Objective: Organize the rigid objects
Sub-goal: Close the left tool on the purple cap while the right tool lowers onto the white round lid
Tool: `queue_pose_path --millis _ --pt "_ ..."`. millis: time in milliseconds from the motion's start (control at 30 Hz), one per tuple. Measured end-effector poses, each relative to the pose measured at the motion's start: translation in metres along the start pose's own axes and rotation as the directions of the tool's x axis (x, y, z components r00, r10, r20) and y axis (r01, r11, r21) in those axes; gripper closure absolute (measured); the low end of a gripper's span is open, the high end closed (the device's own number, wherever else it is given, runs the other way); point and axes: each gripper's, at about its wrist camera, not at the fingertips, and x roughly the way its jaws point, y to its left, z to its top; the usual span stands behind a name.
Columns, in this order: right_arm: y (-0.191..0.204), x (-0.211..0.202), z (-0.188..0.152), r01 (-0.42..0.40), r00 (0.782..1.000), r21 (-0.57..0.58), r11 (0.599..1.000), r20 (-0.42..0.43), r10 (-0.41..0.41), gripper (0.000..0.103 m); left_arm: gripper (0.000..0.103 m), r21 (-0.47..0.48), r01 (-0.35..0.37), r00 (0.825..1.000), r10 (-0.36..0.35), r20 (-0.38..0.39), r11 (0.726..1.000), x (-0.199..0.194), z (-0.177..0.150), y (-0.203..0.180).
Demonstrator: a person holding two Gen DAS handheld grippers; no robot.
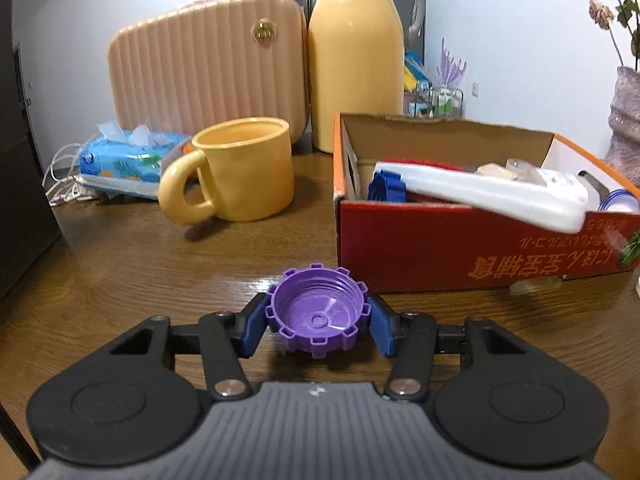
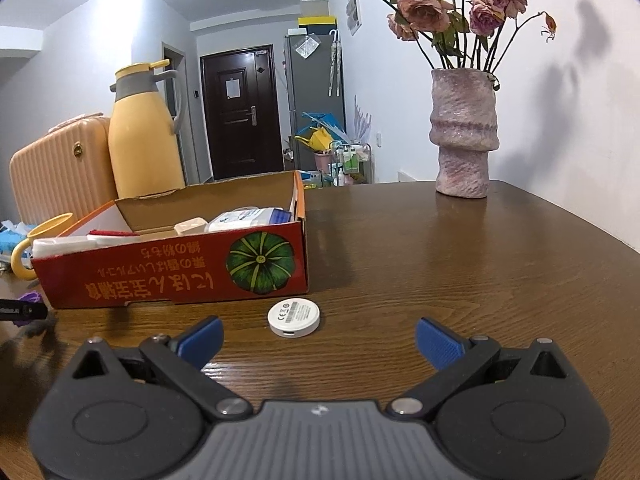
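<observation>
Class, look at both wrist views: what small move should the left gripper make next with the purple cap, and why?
Probably lift and carry it right, over the red box. The left gripper is shut on the purple cap, which sits just before the box's near wall, and the box already holds other objects.

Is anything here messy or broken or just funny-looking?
The red cardboard box sits upside down: its writing and pumpkin picture are inverted, and its back edge looks torn. A long white object pokes out over its rim. The flowers in the vase look dried out and droopy.
</observation>
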Motion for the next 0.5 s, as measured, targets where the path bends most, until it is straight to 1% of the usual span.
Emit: queue_pose_path --millis 233,500 --pt "-0.002 0.000 0.000 0.004 1.000 0.010 1.000 0.003 -0.004 0.000 0.049 -0.027 0.036 0.998 -0.035 0.053 0.999 -0.032 -0.004 0.001" --pt "-0.001 -0.001 -0.001 0.012 1.000 0.001 1.000 0.010 -0.012 0.001 0.049 -0.016 0.090 0.987 -0.087 0.135 0.996 -0.078 -0.013 -0.011"
